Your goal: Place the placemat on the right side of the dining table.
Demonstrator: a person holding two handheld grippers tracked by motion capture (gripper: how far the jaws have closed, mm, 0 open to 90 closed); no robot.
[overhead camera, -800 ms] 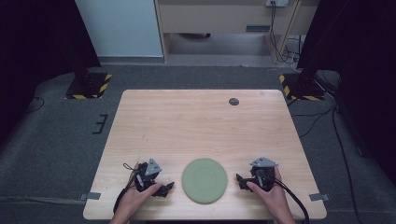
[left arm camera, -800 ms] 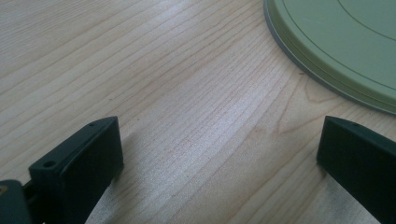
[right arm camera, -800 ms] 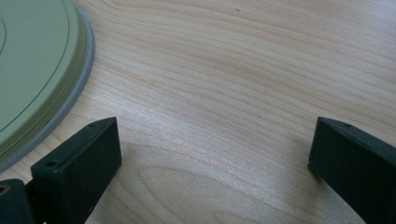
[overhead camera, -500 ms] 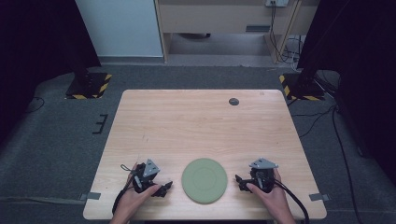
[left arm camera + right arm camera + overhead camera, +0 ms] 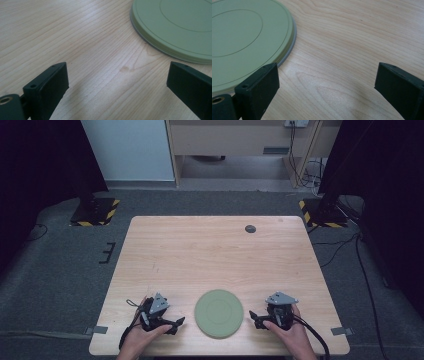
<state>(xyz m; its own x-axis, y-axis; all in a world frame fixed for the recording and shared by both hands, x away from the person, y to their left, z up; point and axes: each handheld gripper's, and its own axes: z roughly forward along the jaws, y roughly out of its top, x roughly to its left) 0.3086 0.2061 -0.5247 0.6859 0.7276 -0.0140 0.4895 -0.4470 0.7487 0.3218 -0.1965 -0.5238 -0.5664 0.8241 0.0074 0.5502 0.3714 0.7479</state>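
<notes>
A round pale green disc (image 5: 218, 313) lies flat near the front edge of the wooden table (image 5: 215, 255). My left gripper (image 5: 177, 323) rests on the table just left of the disc, open, jaws pointing toward it with bare wood between them. In the left gripper view the disc (image 5: 180, 27) sits at the upper right. My right gripper (image 5: 254, 318) rests right of the disc, open, jaws almost at its rim. In the right gripper view the disc (image 5: 244, 40) lies at the upper left, its edge close to the left jaw. Neither gripper holds anything.
A small dark round object (image 5: 250, 228) lies near the table's far edge. Grey carpet surrounds the table, with cables (image 5: 360, 265) on the right and yellow-black striped stand bases (image 5: 95, 211) at both back corners.
Both hands have shifted very slightly toward the front edge of the table. The disc has not moved and both grippers remain open.
</notes>
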